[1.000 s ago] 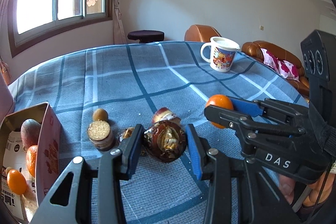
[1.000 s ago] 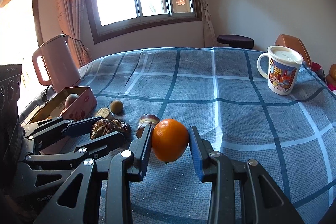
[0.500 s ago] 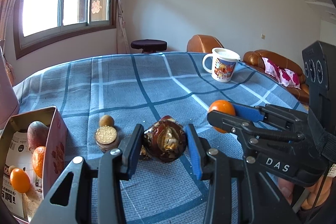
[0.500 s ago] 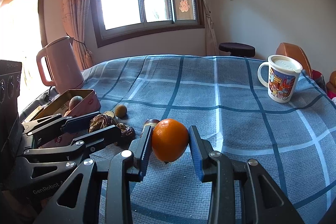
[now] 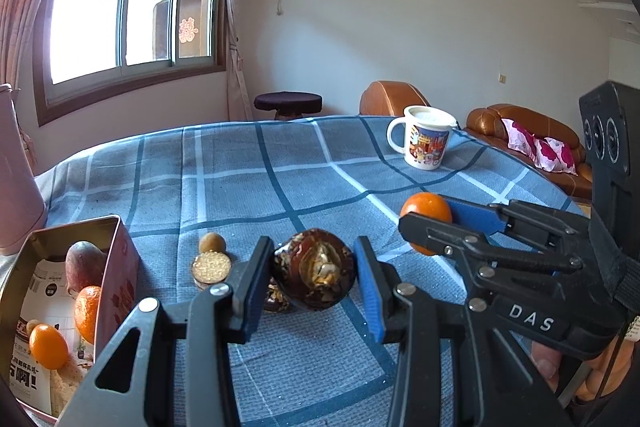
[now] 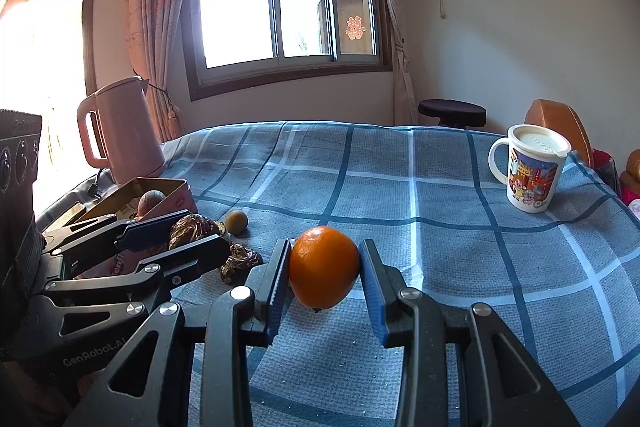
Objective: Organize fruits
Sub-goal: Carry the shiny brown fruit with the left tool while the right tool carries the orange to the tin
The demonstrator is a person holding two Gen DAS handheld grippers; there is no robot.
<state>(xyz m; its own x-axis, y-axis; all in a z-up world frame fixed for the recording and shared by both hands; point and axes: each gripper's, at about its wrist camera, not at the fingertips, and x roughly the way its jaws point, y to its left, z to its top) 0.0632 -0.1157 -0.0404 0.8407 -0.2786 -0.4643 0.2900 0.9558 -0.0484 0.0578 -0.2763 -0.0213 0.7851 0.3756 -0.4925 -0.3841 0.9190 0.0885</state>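
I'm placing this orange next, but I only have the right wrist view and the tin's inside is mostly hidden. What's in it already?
Observer: The left wrist view looks into the tin: a reddish-brown fruit, a tangerine and a small orange fruit.
Operator: Anything hidden behind the left hand-held gripper?
Observer: Yes, a gold-topped round item on the cloth, beside the small brown fruit.
Operator: Is its grip centred?
Observer: Both blue pads press the dark foil-wrapped ball, roughly centred.
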